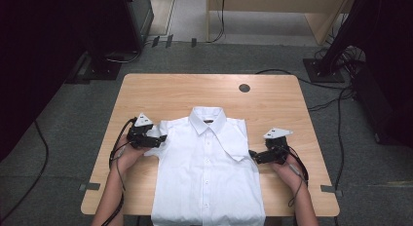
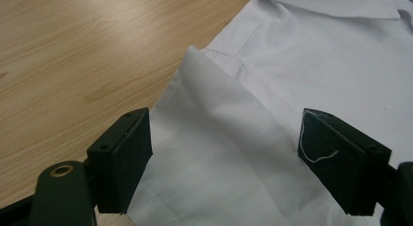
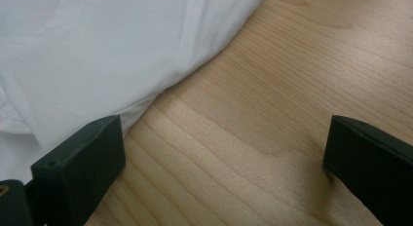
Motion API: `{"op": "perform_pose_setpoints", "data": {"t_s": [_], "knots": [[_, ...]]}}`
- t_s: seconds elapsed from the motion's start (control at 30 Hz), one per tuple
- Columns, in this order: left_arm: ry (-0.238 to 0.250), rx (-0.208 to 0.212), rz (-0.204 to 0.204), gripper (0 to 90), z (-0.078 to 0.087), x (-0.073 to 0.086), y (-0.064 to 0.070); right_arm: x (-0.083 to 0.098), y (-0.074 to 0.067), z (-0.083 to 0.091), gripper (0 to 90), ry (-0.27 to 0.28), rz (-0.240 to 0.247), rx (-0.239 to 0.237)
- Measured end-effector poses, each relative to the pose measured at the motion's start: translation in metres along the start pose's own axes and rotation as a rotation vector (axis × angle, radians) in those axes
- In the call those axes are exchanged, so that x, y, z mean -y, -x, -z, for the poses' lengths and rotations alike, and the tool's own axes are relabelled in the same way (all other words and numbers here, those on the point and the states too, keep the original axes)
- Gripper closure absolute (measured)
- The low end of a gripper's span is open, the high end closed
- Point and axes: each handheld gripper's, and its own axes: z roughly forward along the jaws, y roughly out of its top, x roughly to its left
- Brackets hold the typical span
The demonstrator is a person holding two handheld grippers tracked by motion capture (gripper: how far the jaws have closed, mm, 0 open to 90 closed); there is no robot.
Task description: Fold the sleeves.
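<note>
A white button-up shirt (image 1: 207, 162) lies face up on the wooden table (image 1: 185, 92), collar toward the far edge, its sides folded in. My left gripper (image 1: 159, 139) is at the shirt's left shoulder, jaws open over a fold of white cloth (image 2: 214, 138). My right gripper (image 1: 252, 154) is at the shirt's right edge, open, low over bare wood (image 3: 243, 138), with the shirt's edge (image 3: 122, 65) beside its left jaw. A folded sleeve tip (image 1: 233, 145) lies on the shirt's right chest.
A round dark grommet (image 1: 244, 88) is set in the table near its far edge. Cables (image 1: 336, 97) run over the grey carpet to the right. Dark stands and a light wooden desk (image 1: 272, 4) are beyond the table.
</note>
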Motion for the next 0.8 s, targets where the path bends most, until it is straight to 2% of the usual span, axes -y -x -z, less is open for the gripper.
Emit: {"op": "perform_pose_setpoints", "data": {"t_s": [0.37,0.8], "knots": [[-0.002,-0.010,0.016,20.0,0.003,0.004,-0.007,0.000,0.000,0.000,1.4,0.000,0.000,0.000],[-0.013,-0.037,0.016,20.0,0.005,0.009,-0.013,0.000,0.000,0.000,1.4,0.000,0.000,0.000]]}}
